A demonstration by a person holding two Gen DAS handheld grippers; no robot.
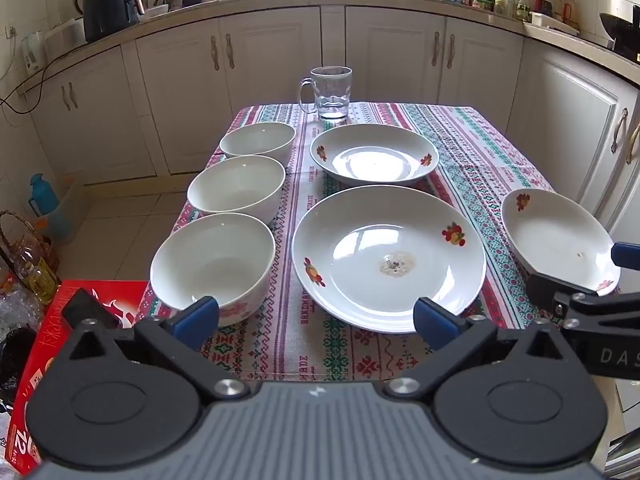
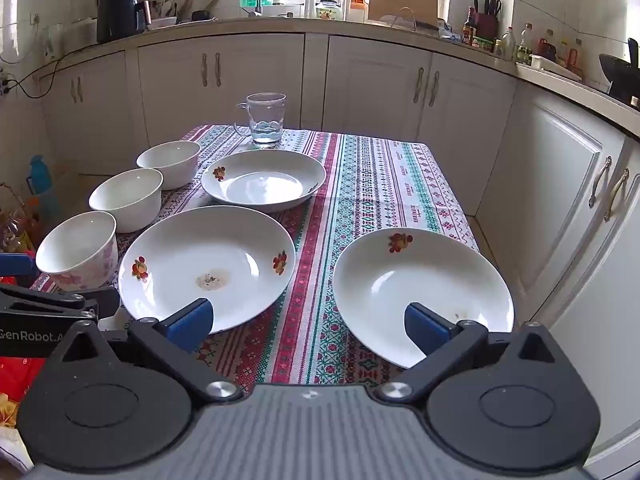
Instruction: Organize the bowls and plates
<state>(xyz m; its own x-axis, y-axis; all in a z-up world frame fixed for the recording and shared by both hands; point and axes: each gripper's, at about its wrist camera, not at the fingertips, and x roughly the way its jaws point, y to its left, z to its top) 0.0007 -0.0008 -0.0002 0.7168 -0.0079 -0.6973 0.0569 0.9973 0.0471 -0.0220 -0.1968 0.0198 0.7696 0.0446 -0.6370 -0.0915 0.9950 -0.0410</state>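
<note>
Left wrist view: left gripper (image 1: 316, 316) jaws wide, empty, facing three bowls (image 1: 214, 260) in a row. Nest them far-to-near, gripping rims.
Right wrist view: right gripper (image 2: 308, 322) spread, empty; plate (image 2: 420, 292) below, stack it onto the middle plate (image 2: 208, 264)

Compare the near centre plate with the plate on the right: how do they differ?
The centre plate sits flat on the cloth; the right plate looks tilted and overhangs the table edge. The centre plate looks wider and shows two fruit prints; on the right plate I can make out one clearly. The centre plate carries a bigger residue patch. Both are white.
</note>
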